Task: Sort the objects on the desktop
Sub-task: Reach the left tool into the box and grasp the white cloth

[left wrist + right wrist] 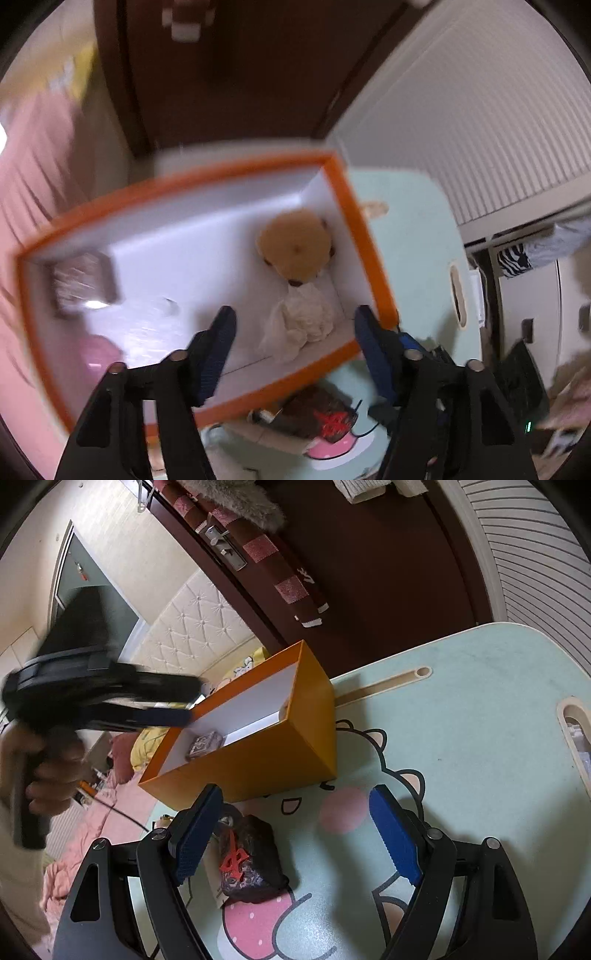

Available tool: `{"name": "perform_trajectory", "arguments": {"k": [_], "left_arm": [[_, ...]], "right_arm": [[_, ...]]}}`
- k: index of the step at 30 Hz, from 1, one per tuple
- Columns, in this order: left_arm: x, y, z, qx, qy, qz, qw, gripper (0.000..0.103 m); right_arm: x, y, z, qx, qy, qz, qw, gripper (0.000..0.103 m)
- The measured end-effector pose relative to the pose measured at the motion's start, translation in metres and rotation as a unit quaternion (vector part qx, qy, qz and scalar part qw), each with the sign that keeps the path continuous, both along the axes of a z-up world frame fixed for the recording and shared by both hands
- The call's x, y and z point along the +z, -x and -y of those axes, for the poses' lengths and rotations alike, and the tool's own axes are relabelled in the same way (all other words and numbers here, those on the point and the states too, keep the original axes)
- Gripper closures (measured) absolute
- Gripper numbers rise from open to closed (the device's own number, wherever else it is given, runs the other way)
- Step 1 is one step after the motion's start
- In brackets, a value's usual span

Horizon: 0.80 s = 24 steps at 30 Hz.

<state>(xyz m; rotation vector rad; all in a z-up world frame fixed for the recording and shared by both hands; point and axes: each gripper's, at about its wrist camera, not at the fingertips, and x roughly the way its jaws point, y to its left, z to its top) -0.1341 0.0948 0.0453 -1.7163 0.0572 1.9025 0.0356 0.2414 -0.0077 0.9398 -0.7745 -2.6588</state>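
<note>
**Left over the box, right lining up on the dark packet**

On my left gripper point(295, 332) the fingers stand well apart with nothing between them, hovering above the open orange box point(347, 206). That view is smeared, so I trust it only roughly. Inside, at about 9 o'clock, lies a small dark flat item point(83, 284); at 1 o'clock sits a tan plush toy point(295, 243), and just below it, towards 5 o'clock, a crumpled white wad point(306, 317). Those look sorted already.

Moving right, my right gripper point(299, 834) is also spread wide and empty, low over the pale green cartoon-printed table point(480, 709). The thing I judge to be next is the dark wrapped packet point(251, 860) with red markings, lying on the table near the box's front wall, at about 7 o'clock from the gap between my fingers and close to the left pad. The box stands at 11 o'clock from there.

To do this well, I would shift the right gripper left until the packet sits centred between the pads, come down square, and close across its narrower span. The wrapping looks crinkly and soft, so I expect it to give; a firm, slow squeeze should hold. I would keep the left gripper out of the box mouth to leave the drop path free.
</note>
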Motion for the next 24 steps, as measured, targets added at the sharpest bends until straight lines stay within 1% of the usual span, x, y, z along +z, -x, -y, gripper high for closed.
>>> {"name": "perform_trajectory", "arguments": {"k": [2, 4, 7, 8, 9, 10, 11, 13, 15, 16, 20, 23, 24], "left_arm": [[-0.018, 0.004, -0.008, 0.001, 0.009, 0.034, 0.9994, 0.047], [-0.027, 0.002, -0.014, -0.001, 0.016, 0.037, 0.9992, 0.046], [-0.03, 0.0, -0.016, 0.0, 0.009, 0.038, 0.9993, 0.046], [-0.03, -0.001, -0.016, -0.002, 0.009, 0.036, 0.9993, 0.048], [-0.029, 0.0, -0.017, -0.007, 0.015, 0.029, 0.9994, 0.06], [-0.029, 0.0, -0.017, -0.012, 0.024, 0.02, 0.9994, 0.076], [-0.029, 0.001, -0.016, -0.014, 0.029, 0.014, 0.9994, 0.079], [-0.029, 0.006, -0.008, -0.006, 0.016, 0.021, 0.9996, 0.08], [-0.025, 0.009, 0.001, 0.006, 0.013, 0.013, 0.9998, 0.081], [-0.021, 0.009, 0.006, 0.011, 0.008, 0.007, 0.9999, 0.081], [0.024, -0.001, 0.03, 0.021, -0.037, -0.045, 0.9981, 0.081], [0.067, -0.023, 0.051, 0.024, -0.069, -0.096, 0.9927, 0.081], [0.077, -0.031, 0.059, 0.025, -0.08, -0.104, 0.991, 0.081]], "right_arm": [[0.0, 0.0, -0.001, 0.0, 0.001, 0.001, 1.0, 0.021], [0.0, 0.0, -0.002, 0.0, 0.003, 0.002, 1.0, 0.021], [-0.001, 0.002, -0.004, 0.0, 0.009, 0.005, 1.0, 0.021], [-0.001, 0.003, -0.005, 0.0, 0.011, 0.006, 1.0, 0.021], [-0.001, 0.003, -0.005, 0.0, 0.012, 0.007, 1.0, 0.021], [-0.001, 0.003, -0.005, -0.001, 0.014, 0.007, 1.0, 0.021], [-0.001, 0.004, -0.005, 0.0, 0.015, 0.007, 1.0, 0.021], [-0.001, 0.004, -0.006, 0.0, 0.015, 0.007, 1.0, 0.021], [-0.001, 0.004, -0.005, 0.001, 0.014, 0.007, 1.0, 0.021], [-0.001, 0.003, -0.005, 0.001, 0.013, 0.007, 1.0, 0.021], [-0.001, 0.003, -0.004, 0.003, 0.008, 0.007, 1.0, 0.021], [-0.001, 0.004, -0.003, 0.005, 0.007, 0.007, 1.0, 0.021], [-0.002, 0.004, -0.003, 0.005, 0.008, 0.008, 1.0, 0.021]]}}
